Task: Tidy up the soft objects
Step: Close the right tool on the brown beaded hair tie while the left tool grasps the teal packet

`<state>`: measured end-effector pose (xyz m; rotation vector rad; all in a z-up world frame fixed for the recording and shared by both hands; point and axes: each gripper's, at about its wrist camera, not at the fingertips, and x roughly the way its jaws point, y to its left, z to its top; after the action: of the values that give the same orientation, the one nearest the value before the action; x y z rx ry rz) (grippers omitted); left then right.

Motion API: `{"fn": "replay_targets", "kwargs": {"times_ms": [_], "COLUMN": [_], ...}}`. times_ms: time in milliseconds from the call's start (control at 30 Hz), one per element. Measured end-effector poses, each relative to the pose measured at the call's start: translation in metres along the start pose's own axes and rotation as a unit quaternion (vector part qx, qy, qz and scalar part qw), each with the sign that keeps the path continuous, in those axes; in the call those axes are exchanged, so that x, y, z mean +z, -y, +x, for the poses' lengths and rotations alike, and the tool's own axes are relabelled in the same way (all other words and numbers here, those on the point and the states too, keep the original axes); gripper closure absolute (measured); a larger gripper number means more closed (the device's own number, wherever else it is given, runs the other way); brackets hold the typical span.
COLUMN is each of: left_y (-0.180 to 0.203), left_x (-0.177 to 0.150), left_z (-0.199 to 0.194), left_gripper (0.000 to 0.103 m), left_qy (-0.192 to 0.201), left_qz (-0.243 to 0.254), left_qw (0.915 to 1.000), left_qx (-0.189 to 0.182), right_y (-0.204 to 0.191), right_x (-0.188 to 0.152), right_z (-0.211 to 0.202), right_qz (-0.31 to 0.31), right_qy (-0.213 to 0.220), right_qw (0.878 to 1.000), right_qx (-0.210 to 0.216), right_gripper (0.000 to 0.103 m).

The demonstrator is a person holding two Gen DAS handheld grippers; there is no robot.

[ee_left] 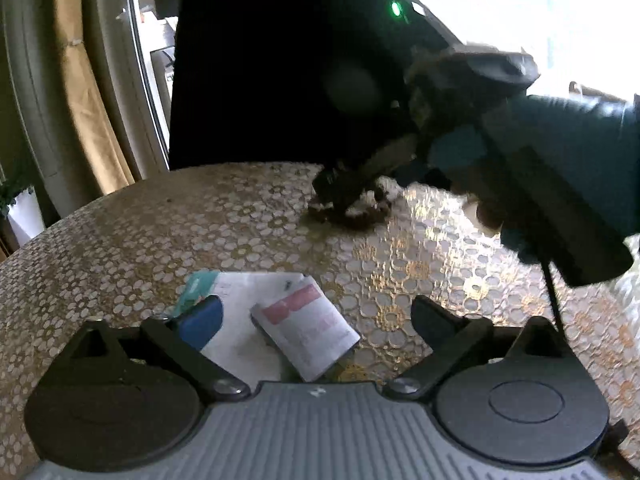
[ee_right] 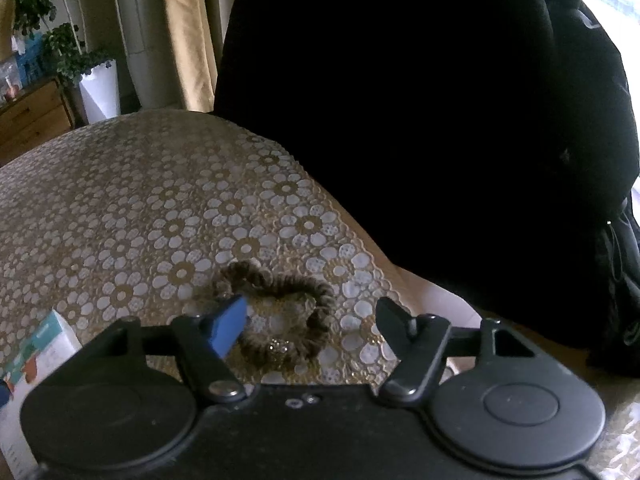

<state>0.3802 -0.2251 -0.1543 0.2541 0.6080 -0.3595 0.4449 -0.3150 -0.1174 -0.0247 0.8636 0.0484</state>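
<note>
A brown ruffled scrunchie (ee_right: pixel 280 279) with a small glittery bead lies on the flower-patterned tablecloth (ee_right: pixel 120 200) near the table's edge. My right gripper (ee_right: pixel 311 324) is open and low over it, one finger on each side of the ring, pads not pressing. The left wrist view shows this gripper (ee_left: pixel 344 196) from outside, tips down on the scrunchie (ee_left: pixel 366 216). My left gripper (ee_left: pixel 316 320) is open above a small white packet with a red label (ee_left: pixel 310 330), which rests on a white box (ee_left: pixel 236 292). Its fingers stand apart from the packet.
A person in black clothing (ee_right: pixel 400 120) stands right behind the table edge. The white box (ee_right: pixel 40 344) with a teal print sits left of the right gripper. Curtains (ee_left: pixel 88 100), a potted plant in a white pot (ee_right: pixel 100 88) and a wooden cabinet (ee_right: pixel 32 116) lie beyond the table.
</note>
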Motion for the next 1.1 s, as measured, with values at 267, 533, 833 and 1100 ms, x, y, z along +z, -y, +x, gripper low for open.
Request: {"fn": "replay_targets", "kwargs": {"times_ms": [267,533,833,1100], "left_y": [0.006,0.010,-0.001,-0.005], "left_x": [-0.004,-0.005,-0.001,0.000], "left_z": [0.007,0.007,0.002,-0.012], "left_gripper": [0.016,0.029,0.065,0.085], "left_qy": [-0.001,0.002,0.010,0.017], "left_qz": [0.023,0.037,0.016,-0.006], "left_qw": [0.9996,0.9984,0.9986,0.9991], "left_qx": [0.019,0.043,0.050,0.038], "right_y": [0.000,0.001,-0.003,-0.008], "right_x": [0.001,-0.003,-0.007,-0.017], "right_z": [0.001,-0.003,-0.012,-0.050], "right_qz": [-0.001,0.004,-0.007,-0.012], "right_qy": [-0.004,0.004,0.013,0.038], "right_qw": [1.000,1.000,1.000,0.999], "right_qx": [0.009,-0.001,-0.001,0.033], "right_gripper": [0.061,0.083,0.095,0.096]}}
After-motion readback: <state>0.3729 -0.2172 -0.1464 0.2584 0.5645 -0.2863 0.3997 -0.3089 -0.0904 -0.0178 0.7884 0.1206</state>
